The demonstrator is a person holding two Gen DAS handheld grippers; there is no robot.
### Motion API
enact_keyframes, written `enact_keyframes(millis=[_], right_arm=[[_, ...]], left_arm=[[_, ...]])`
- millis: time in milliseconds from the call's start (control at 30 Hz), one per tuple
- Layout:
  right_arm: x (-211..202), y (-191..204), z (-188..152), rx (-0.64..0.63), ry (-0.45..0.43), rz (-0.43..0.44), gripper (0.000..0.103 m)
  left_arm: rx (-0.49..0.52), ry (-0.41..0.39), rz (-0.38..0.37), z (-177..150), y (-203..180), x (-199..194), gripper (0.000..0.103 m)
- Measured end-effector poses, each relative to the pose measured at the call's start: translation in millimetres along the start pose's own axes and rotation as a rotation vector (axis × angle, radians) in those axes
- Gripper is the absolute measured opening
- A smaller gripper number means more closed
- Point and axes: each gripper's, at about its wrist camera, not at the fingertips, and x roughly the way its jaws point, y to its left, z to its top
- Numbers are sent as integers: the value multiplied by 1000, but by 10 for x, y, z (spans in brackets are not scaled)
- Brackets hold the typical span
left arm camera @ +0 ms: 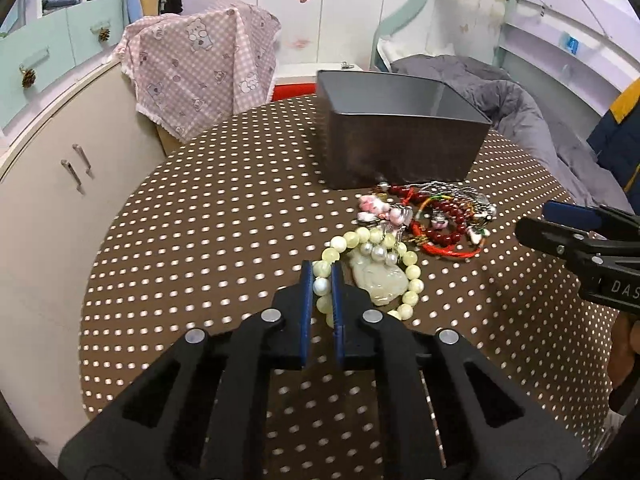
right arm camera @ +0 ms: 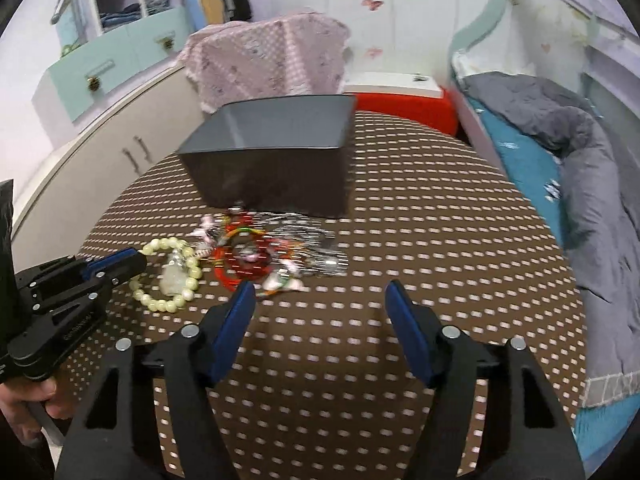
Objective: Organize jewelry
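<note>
A pale green bead bracelet [left arm camera: 412, 268] with a jade pendant [left arm camera: 380, 280] lies on the brown dotted tablecloth [left arm camera: 224, 240]. My left gripper [left arm camera: 322, 276] is shut on the bracelet's near-left beads, one bead showing between the blue pads. Behind the bracelet lies a tangle of red beads [left arm camera: 444, 234], pink charms [left arm camera: 376, 206] and a silver chain [left arm camera: 460, 191]. An open dark grey box [left arm camera: 400, 148] stands just beyond the tangle. In the right wrist view my right gripper [right arm camera: 320, 292] is open over bare cloth, in front of the red beads [right arm camera: 248, 262] and chain [right arm camera: 312, 240]. The left gripper [right arm camera: 120, 266] shows at the bracelet [right arm camera: 160, 304].
A cream cabinet [left arm camera: 60, 208] stands left of the round table. A pink checked cloth [left arm camera: 200, 68] drapes something behind the table, beside a red and white item [right arm camera: 404, 108]. A bed with a grey duvet [right arm camera: 592, 184] runs along the right.
</note>
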Motion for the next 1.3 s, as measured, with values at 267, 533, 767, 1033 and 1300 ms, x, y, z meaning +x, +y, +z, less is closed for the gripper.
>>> enact_keyframes(millis=[267, 533, 767, 1033, 1300], right_arm=[[83, 453, 28, -120, 23, 111, 57], [167, 691, -24, -181, 54, 159, 46], [387, 783, 109, -177, 48, 179, 29], [572, 696, 179, -111, 61, 209, 14], [532, 698, 186, -131, 40, 222, 8]], left_arm=[[-33, -34, -10, -32, 199, -163, 9], [-40, -93, 49, 12, 348, -392, 9], [-82, -80, 38, -42, 440, -369, 9], [-82, -78, 27, -44, 432, -370, 9], [-76, -78, 15, -32, 406, -374, 9]])
